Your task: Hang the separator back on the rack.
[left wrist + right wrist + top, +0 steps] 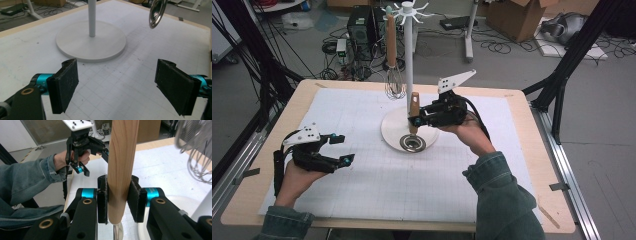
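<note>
My right gripper (414, 120) is shut on the wooden handle (414, 105) of a spiral whisk. It holds the whisk upright, with the metal coil head (412, 143) just over the front of the white stand's round base (392, 131). In the right gripper view the pads clamp the handle (123, 157) near its lower end. A balloon whisk (393, 50) with a wooden handle hangs from the stand's hook ring beside the pole (408, 60). My left gripper (344, 148) hovers open and empty at the table's left. Its view shows the coil head (156, 12) and base (75, 40) ahead.
A white gridded mat (362, 185) covers the wooden table (532, 200). On the floor beyond the table are a computer tower (360, 25), cables and a cardboard box (517, 17). Black frame legs (562, 75) stand at both sides.
</note>
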The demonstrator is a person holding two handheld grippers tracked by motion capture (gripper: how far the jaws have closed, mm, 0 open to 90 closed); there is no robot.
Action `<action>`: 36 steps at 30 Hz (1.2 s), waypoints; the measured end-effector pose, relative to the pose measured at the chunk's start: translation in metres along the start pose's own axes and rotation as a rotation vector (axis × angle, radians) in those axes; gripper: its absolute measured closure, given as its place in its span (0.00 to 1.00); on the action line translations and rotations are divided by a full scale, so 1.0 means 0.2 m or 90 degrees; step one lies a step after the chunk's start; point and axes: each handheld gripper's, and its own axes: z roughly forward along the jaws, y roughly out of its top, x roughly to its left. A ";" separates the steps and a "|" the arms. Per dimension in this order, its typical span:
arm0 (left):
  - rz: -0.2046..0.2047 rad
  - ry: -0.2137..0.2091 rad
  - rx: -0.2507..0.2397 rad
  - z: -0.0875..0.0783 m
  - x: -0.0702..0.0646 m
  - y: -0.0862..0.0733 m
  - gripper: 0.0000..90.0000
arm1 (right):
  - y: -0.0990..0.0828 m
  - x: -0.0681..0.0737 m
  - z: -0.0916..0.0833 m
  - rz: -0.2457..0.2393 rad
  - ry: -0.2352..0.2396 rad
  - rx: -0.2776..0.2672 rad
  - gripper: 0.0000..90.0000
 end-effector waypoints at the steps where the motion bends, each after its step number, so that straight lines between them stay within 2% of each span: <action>1: 0.000 0.004 0.001 0.00 0.00 0.00 0.20 | 0.01 -0.01 -0.01 0.000 -0.001 -0.001 0.80; 7: 0.006 0.025 0.006 -0.02 0.01 -0.01 0.16 | 0.08 -0.03 -0.03 -0.005 -0.006 0.004 0.80; 14: -0.003 0.041 0.010 -0.03 0.03 -0.03 0.12 | 0.17 -0.03 -0.06 -0.014 -0.010 -0.006 0.80; 24: -0.010 0.052 0.015 -0.04 0.04 -0.04 0.09 | 0.34 -0.04 -0.10 -0.030 -0.017 -0.004 0.80; 33: -0.011 0.062 0.007 -0.05 0.04 -0.03 0.07 | 0.44 -0.05 -0.11 -0.034 -0.015 -0.002 0.80; 36: -0.011 0.069 0.007 -0.06 0.05 -0.03 0.02 | 0.47 -0.06 -0.11 -0.035 -0.018 0.002 0.80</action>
